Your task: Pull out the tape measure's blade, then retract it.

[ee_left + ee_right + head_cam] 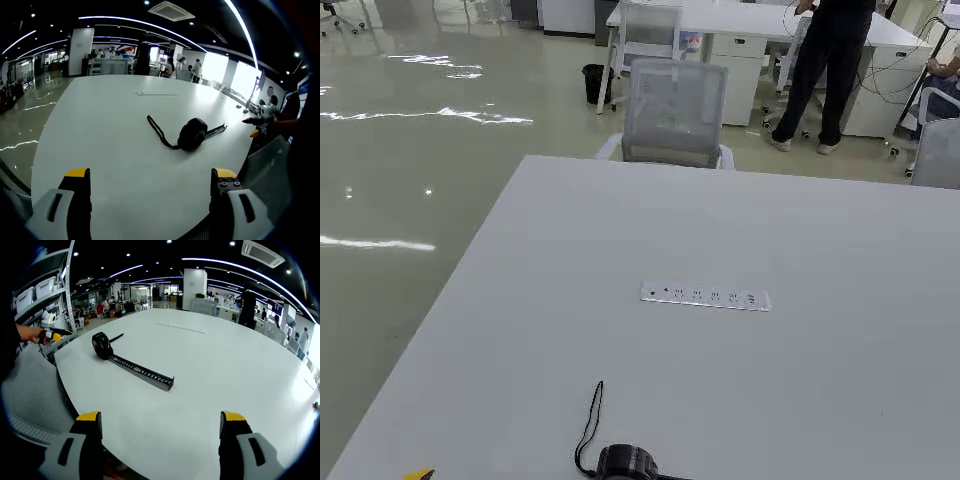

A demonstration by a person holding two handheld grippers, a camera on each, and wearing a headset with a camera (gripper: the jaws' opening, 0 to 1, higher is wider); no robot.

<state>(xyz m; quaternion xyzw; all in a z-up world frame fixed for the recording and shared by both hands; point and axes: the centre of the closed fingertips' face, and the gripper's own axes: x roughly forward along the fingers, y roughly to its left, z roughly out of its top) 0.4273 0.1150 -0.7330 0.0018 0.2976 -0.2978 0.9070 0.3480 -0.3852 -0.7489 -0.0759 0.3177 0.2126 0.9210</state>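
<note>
Ahead of both grippers, a broad white tabletop, stretching away from the jaws in each gripper view. Beyond its far edge, well apart from the tools, a grey mesh-backed office chair standing at the table. Farther off still, a person in dark clothes at a row of white desks.

At the table's near edge, the left gripper, with yellow-tipped jaws spread wide and nothing between them. Likewise the right gripper: jaws set far apart, gripping nothing, hovering at the rim. Each held in a hand and caught at the side of the other's camera view, well apart from one another.

Far ahead of the left gripper, near the table's middle, a flat white power strip. Much nearer, ahead of the left gripper and slightly to its right, a round black tape measure case, resting on the surface and touched by neither tool. Seen from the right gripper, ahead and to the left.

Running out of the case toward the right gripper's side, a dark marked blade, drawn out and lying flat on the table, with its end hook well short of the jaws. Trailing from the opposite side of the case, a thin black wrist strap, looped loosely on the tabletop.
</note>
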